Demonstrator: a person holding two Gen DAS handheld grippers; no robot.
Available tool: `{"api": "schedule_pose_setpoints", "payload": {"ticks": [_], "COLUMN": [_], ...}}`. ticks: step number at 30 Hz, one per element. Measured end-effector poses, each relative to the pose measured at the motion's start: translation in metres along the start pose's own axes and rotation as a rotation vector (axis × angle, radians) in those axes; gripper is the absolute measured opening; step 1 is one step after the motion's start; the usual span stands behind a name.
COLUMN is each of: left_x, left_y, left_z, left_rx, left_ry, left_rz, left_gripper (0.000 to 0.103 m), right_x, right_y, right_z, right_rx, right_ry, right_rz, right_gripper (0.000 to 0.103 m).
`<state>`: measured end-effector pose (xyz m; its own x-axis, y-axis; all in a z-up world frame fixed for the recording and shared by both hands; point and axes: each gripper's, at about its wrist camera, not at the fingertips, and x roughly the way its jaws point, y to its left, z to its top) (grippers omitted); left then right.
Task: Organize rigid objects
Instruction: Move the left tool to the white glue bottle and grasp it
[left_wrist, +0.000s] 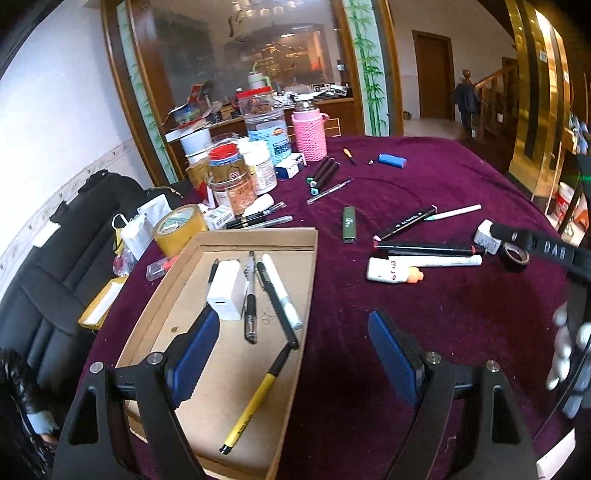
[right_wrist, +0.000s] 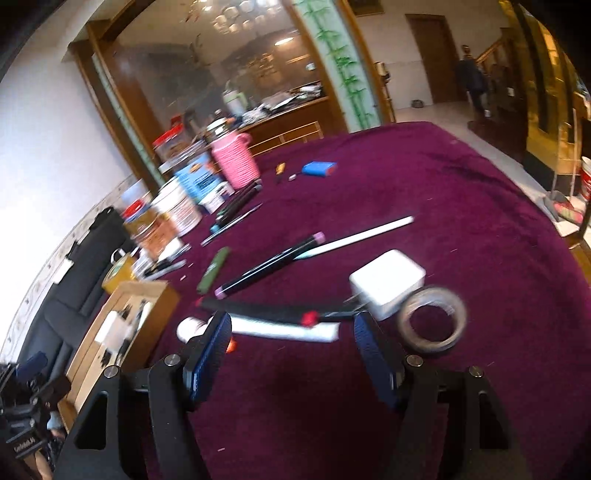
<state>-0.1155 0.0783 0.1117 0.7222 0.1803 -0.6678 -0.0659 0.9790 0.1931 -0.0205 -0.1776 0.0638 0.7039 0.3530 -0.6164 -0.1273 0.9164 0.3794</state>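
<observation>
A shallow cardboard tray (left_wrist: 184, 280) holds a white charger (left_wrist: 227, 290), several pens and a yellow pen (left_wrist: 251, 406). My left gripper (left_wrist: 293, 354) stands open above the tray's right edge, its pads touching nothing. To the right on the purple cloth lie a black marker with a red cap (left_wrist: 424, 248), a white glue bottle (left_wrist: 384, 271) and a green lighter (left_wrist: 349, 224). In the blurred right wrist view my right gripper (right_wrist: 293, 347) is open just short of the black marker (right_wrist: 266, 312) and a white marker (right_wrist: 288, 330), with a second white charger (right_wrist: 388, 284) and a tape roll (right_wrist: 432, 319) beyond its right finger.
Jars, a pink-sleeved flask (left_wrist: 309, 136) and a brown tape roll (left_wrist: 179, 229) crowd the back left of the table. More markers (left_wrist: 325, 173) and a blue block (left_wrist: 392, 160) lie farther back. A black chair (left_wrist: 55, 266) stands at the left. A gloved hand (left_wrist: 565, 350) shows at the right edge.
</observation>
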Motion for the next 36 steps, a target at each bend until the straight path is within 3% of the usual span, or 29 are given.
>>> {"api": "schedule_pose_setpoints", "payload": {"ticks": [4,12,17,23,30,31,33,36], "left_x": [0.011,0.06,0.095,0.138,0.165,0.167,0.163,0.149], "left_y": [-0.011,-0.024,-0.04,-0.061,-0.081,-0.084,-0.091,-0.097], "left_z": [0.004,0.005,0.017,0.041,0.045,0.044,0.039,0.031], "left_rx": [0.015,-0.032,-0.077,-0.103,-0.073,-0.063,-0.018,0.027], "left_ry": [0.037,0.201,0.262,0.272,0.27,0.281,0.268,0.266], "left_rz": [-0.014,-0.151,-0.225,-0.238,-0.259,-0.274,-0.278,-0.342], "left_gripper": [0.082,0.082,0.082,0.082,0.085,0.083,0.071,0.071], "right_x": [0.001,0.017,0.029,0.029,0.036,0.037,0.038,0.042], "right_y": [-0.033,-0.09,-0.113,-0.108,-0.097,-0.096,-0.094,-0.093], "right_z": [0.018,0.056,0.05,0.049,0.047,0.046,0.045,0.044], "right_rx": [0.057,0.165,0.221,0.195,0.137,0.126,0.113,0.101], "right_ry": [-0.022,-0.084,-0.022,-0.026,-0.008,-0.005,0.0,0.012], "right_rz": [-0.021,-0.067,-0.072,-0.083,-0.1,-0.105,-0.115,-0.12], "right_gripper": [0.073,0.073,0.073,0.073,0.073,0.073,0.073,0.073]}}
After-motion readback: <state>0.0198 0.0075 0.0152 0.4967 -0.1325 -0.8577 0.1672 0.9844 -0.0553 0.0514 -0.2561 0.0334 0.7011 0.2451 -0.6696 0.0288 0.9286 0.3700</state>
